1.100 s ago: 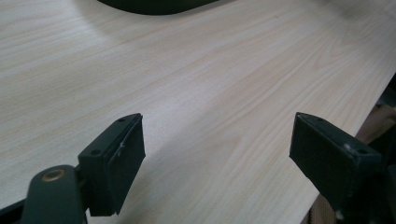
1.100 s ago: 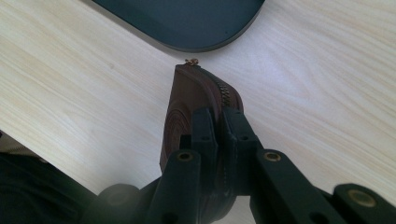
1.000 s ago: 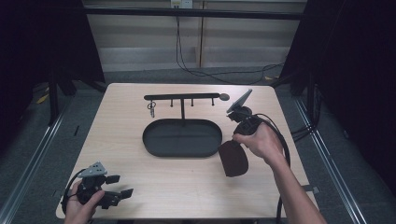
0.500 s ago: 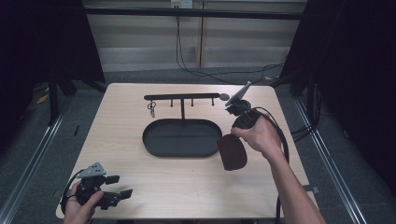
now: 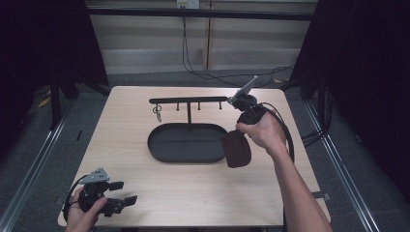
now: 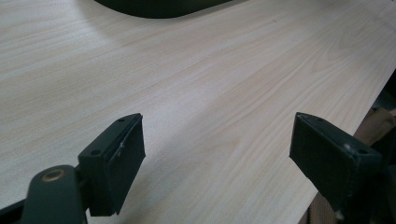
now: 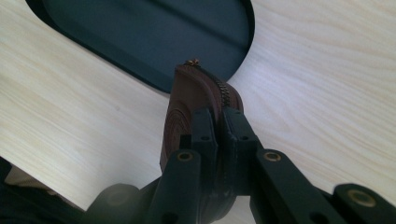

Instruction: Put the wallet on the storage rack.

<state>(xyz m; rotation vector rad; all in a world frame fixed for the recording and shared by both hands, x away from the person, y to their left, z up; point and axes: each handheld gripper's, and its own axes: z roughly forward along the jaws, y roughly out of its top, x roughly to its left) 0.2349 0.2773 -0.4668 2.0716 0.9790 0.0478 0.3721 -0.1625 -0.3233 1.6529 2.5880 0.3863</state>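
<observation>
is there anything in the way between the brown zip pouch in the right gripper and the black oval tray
Nothing visible. The right gripper is shut on the brown zippered leather pouch, which hangs just off the right end of the black oval tray. The tray's floor looks bare.

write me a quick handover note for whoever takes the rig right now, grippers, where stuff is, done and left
Right hand-held gripper: shut on the brown zip pouch, held off the table at the right end of the black oval tray.
Left hand-held gripper: open, holding nothing, low over the near left corner of the table.
Rack: stands behind the tray, a key hanging near its left end.
Done: pouch picked up.
Left: probably set the pouch in the tray, which has nothing lying in it, then let go.
</observation>
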